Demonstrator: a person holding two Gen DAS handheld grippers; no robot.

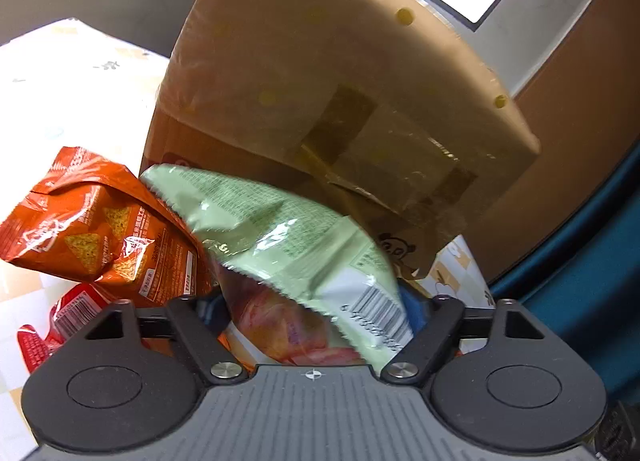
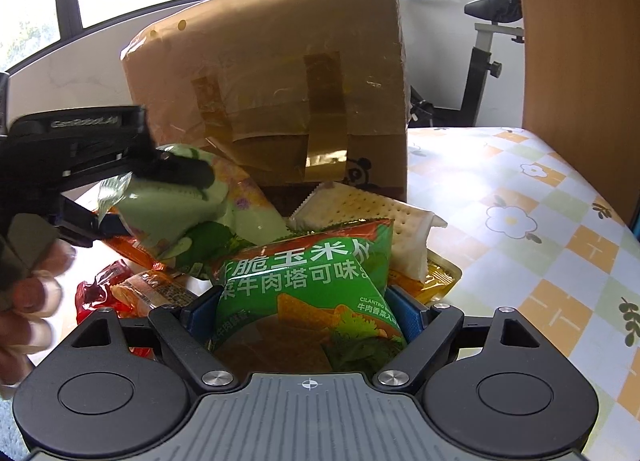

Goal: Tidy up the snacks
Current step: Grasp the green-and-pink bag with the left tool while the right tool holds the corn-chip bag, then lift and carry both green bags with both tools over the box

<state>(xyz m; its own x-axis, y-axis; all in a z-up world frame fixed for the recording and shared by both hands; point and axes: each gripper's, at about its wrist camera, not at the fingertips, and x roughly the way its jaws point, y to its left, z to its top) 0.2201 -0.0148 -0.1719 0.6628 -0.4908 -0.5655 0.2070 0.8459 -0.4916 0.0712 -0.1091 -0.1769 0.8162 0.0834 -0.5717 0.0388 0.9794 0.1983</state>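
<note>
In the left wrist view a pale green snack bag (image 1: 280,229) with a barcode lies across the jaws of my left gripper (image 1: 310,309), over an orange-pink pack (image 1: 280,321). The right wrist view shows the left gripper (image 2: 148,201) with one finger above and one below that pale green bag (image 2: 172,213), clamped on it and holding it above the pile. My right gripper (image 2: 302,313) is shut on a bright green corn chip bag (image 2: 300,281), its blue pads against both sides. An orange tortilla chip bag (image 1: 100,229) lies to the left.
A taped cardboard box (image 2: 280,81) stands upright right behind the snack pile. A cracker pack (image 2: 384,217), a yellow pack (image 2: 436,277) and red bags (image 1: 52,325) lie around. The chequered flower tablecloth (image 2: 520,221) stretches right. A person's hand (image 2: 32,289) holds the left gripper. A wooden panel (image 2: 580,41) stands at the right.
</note>
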